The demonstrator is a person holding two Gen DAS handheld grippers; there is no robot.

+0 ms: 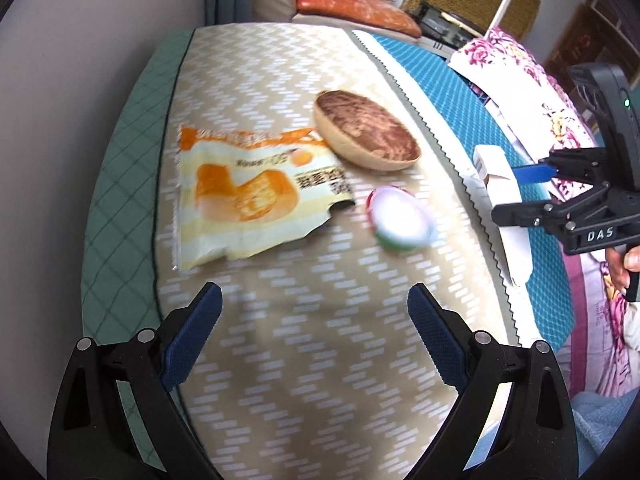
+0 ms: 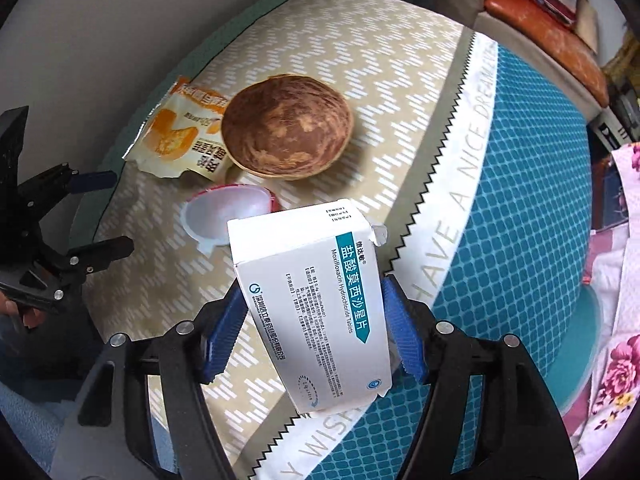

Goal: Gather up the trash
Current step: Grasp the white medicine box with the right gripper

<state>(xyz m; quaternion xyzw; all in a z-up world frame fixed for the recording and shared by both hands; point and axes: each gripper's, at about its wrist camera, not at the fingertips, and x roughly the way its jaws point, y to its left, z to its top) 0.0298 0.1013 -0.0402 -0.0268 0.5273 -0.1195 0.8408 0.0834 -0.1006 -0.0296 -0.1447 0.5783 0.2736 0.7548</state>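
Note:
My right gripper [image 2: 314, 292] is shut on a white medicine box [image 2: 316, 300] with teal print, its blue pads pressing both long sides. The left wrist view shows that gripper [image 1: 506, 194] at the right edge with the box [image 1: 496, 168] hanging from it. On the beige zigzag cover lie an orange snack wrapper [image 1: 248, 196] [image 2: 180, 132], a round brown wooden bowl [image 1: 366, 130] [image 2: 286, 126] and a small empty plastic cup [image 1: 400, 218] [image 2: 224, 212]. My left gripper [image 1: 316, 320] [image 2: 108, 216] is open and empty, just short of the wrapper and cup.
The beige cover meets a teal patterned cloth [image 1: 440, 92] along a white zigzag band. A green quilted edge [image 1: 120, 184] and a wall lie to the left. A floral cloth [image 1: 520, 68] is at the right, and an orange cushion [image 1: 352, 4] at the back.

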